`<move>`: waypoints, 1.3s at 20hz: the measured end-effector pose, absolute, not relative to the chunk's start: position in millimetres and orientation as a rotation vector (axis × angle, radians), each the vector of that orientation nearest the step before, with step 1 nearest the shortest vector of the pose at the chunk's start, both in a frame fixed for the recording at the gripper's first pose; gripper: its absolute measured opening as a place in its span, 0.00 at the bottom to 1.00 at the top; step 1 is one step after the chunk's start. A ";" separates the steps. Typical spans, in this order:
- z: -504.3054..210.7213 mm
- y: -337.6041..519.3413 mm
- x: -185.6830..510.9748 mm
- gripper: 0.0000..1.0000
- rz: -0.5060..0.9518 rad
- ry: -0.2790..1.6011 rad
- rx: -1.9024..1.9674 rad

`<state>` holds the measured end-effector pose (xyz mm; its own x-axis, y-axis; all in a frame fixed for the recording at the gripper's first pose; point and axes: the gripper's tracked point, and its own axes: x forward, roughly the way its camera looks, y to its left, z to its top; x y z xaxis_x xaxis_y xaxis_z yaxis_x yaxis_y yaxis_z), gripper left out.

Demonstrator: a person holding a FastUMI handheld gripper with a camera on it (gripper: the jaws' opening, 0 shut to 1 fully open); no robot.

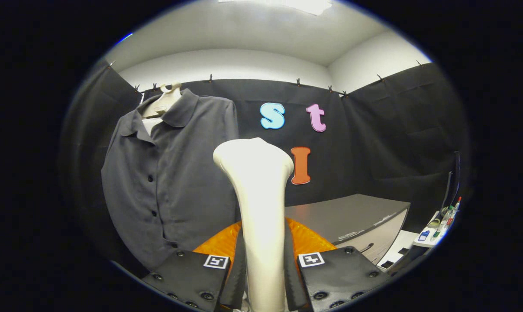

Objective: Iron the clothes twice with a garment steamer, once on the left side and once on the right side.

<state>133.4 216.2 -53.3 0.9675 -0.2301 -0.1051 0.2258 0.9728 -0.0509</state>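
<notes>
A dark grey button-up shirt [166,173] hangs on a pale hanger [163,102] against the booth's wall, ahead and to the left of the fingers. My gripper [263,273] is shut on the white handle of the garment steamer [259,195], which stands upright between the two black fingers [192,277]. The steamer's flared white head rises just right of the shirt's edge, apart from the cloth. An orange part of the steamer [307,240] shows behind the fingers.
A grey table [352,216] stands beyond the fingers to the right, its front edge angled toward me. Further right, a small white tray [437,227] holds pens and small items. Black cloth walls close in the booth on all sides.
</notes>
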 end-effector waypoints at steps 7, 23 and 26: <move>-37.0 303.8 151.1 0.45 -0.143 0.051 -0.047; -90.3 355.4 232.1 0.45 -0.079 0.131 -0.074; -98.1 353.9 234.4 0.45 -0.097 0.139 -0.104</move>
